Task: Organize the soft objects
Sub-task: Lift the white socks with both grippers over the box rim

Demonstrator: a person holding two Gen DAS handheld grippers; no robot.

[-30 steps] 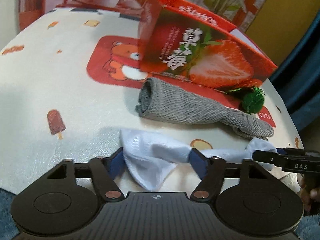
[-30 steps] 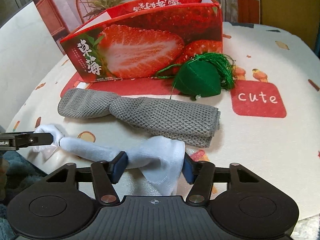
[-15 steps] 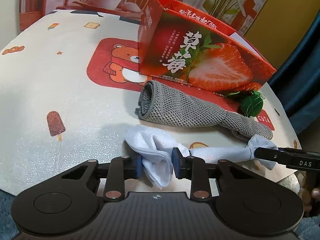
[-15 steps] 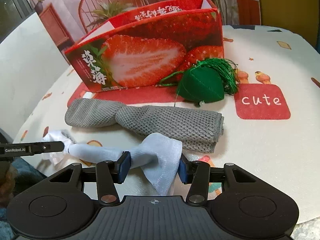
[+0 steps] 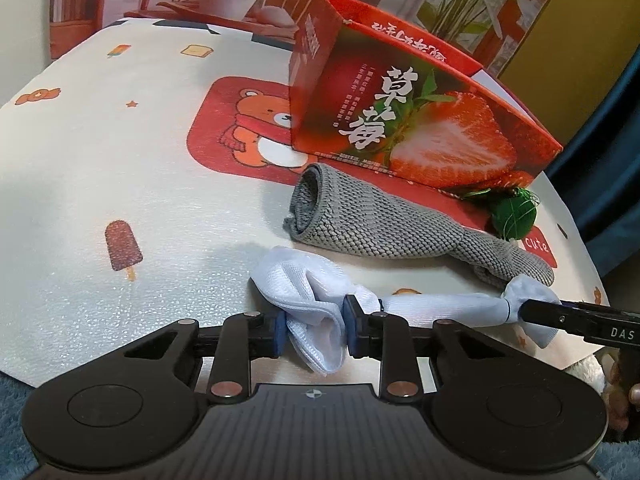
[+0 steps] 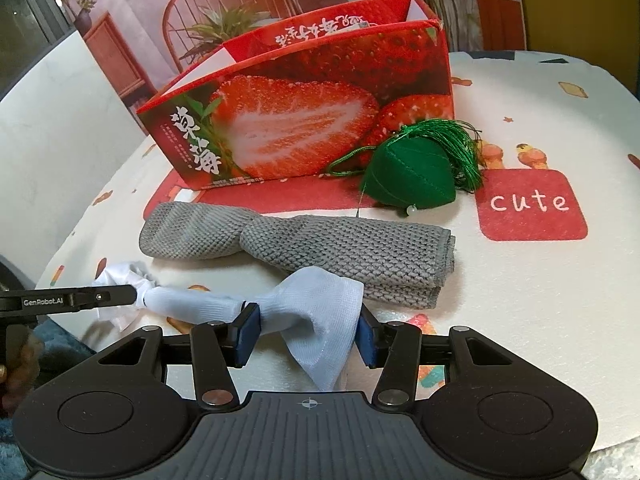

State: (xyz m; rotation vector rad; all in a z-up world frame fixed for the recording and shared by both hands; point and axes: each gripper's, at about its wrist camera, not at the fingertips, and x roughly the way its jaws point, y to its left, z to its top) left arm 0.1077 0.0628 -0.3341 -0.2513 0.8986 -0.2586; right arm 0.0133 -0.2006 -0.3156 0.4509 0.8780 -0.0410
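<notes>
White sock: it lies along the near edge of the bench (image 5: 120,168), stretched between my two hands — white sock (image 5: 436,306)
Left hand-held gripper (image 5: 314,330): pads pinched on one bunched end of the sock, jaws having just closed in on it
Right hand-held gripper (image 6: 308,334): clamped on the other end, where the fabric fans out between the pads
Long axis: runs side to side from one grip to the other, roughly parallel to the grey knitted cloth (image 6: 304,242) just behind it
Strawberry box (image 6: 312,108): open-topped, beyond the grey cloth — I judge it the likely place for the soft things
Green tasselled pouch (image 6: 416,176): against the box front, nearer my right hand
Next move, as I judge it: both ends are held, so folding or lifting turns on keeping that axis level
</notes>
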